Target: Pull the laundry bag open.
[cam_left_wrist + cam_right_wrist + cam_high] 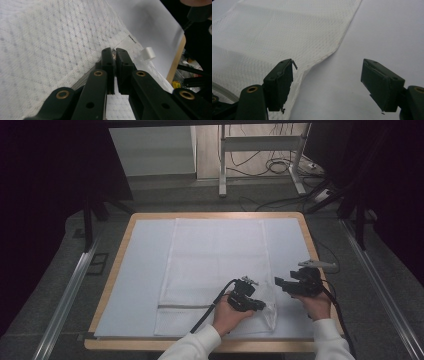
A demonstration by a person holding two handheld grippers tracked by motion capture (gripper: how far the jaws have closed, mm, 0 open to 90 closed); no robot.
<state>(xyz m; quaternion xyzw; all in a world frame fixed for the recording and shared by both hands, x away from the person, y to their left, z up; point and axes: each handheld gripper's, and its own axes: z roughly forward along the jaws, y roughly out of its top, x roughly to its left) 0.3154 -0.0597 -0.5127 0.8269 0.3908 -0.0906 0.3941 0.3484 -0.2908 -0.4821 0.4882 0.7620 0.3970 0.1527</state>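
The left gripper is seen clamped on the zipper end of the white mesh bag, a small metal piece being pinched between its jaws; what the bag holds cannot be told; a white tab is seen just beside the tips; the bag is spread mid-table on the pale mat, its near right corner lifted; bare mat is left on both sides; the right gripper is held wide apart and empty just off the bag's right edge, low over the mat
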